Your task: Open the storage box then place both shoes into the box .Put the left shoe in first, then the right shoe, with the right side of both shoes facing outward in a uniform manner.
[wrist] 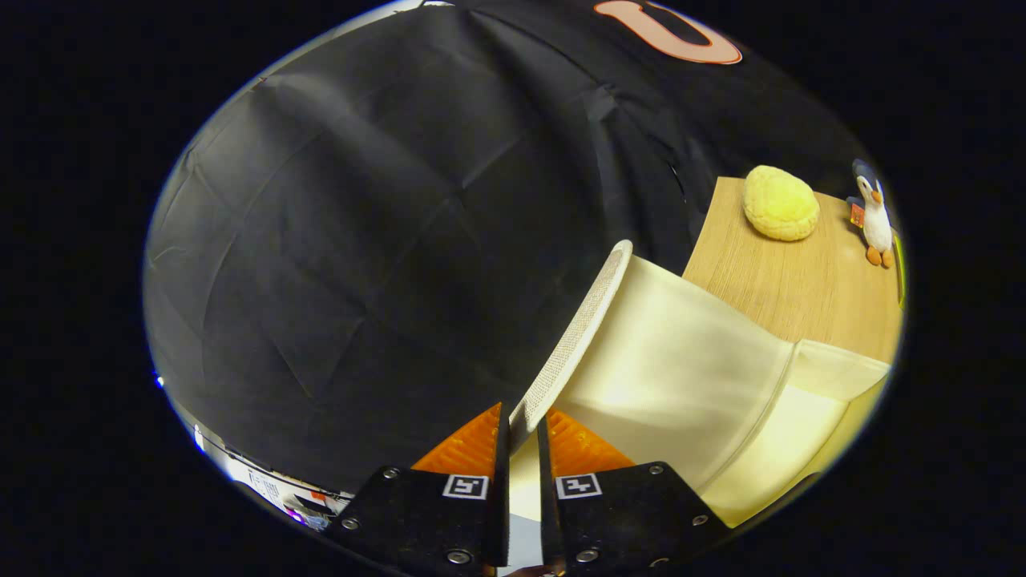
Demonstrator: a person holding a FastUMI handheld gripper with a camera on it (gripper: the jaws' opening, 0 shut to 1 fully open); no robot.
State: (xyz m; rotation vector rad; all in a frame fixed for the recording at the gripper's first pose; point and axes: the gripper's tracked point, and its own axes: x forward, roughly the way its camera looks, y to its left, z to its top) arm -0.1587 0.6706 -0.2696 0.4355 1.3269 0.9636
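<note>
My gripper is shut on the rim of the storage box lid, a cream lid with a fine-textured edge. The lid is tilted up, swung away from the box, and its smooth inner face shows just right of the fingers. Below and to the right of the lid lies the pale cream body of the storage box. Both fingers press on the lid's edge, one on each side.
Beyond the box is a wooden tabletop. A round yellow plush bun and a small penguin toy sit on its far part. The booth's black cloth wall rises to the left of the lid.
</note>
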